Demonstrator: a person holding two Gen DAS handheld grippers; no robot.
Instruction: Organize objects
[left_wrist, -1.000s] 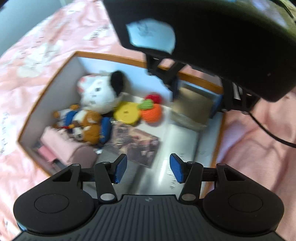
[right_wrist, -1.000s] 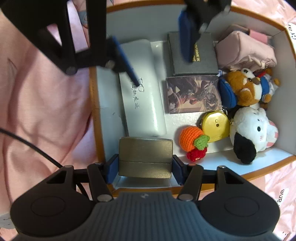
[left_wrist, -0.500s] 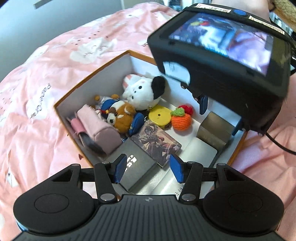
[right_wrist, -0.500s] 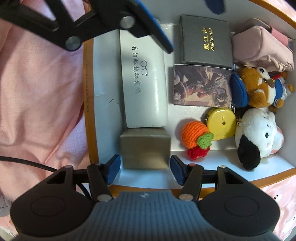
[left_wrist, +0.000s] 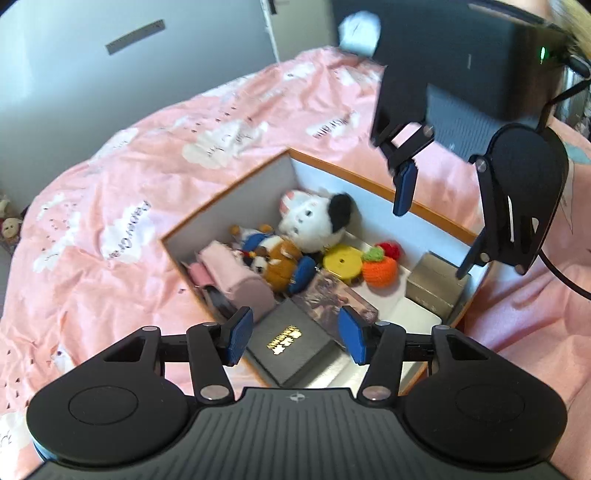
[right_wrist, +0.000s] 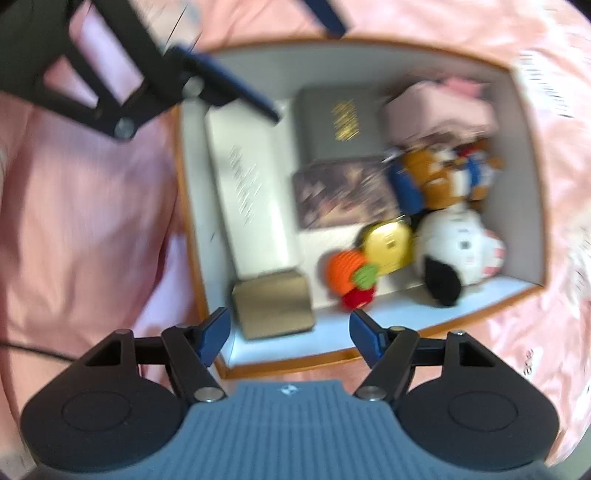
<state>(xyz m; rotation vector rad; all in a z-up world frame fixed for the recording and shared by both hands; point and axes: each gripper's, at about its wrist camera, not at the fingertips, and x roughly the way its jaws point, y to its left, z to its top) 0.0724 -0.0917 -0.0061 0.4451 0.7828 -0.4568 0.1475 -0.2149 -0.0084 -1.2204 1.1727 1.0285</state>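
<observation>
Pink bedding surrounds the orange-rimmed box (left_wrist: 373, 184); from its left, pink pouch (left_wrist: 240, 273), plush toys, black case (left_wrist: 291, 341), gold box (left_wrist: 436, 284) all lie inside. Your left gripper (left_wrist: 293, 336) and right gripper (right_wrist: 290, 334) hang empty, jaws apart — packing looks finished; next, lift clear.

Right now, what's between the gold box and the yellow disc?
The orange crochet toy sits between the gold box and the yellow disc, touching the disc. Clearest in the left wrist view.
</observation>
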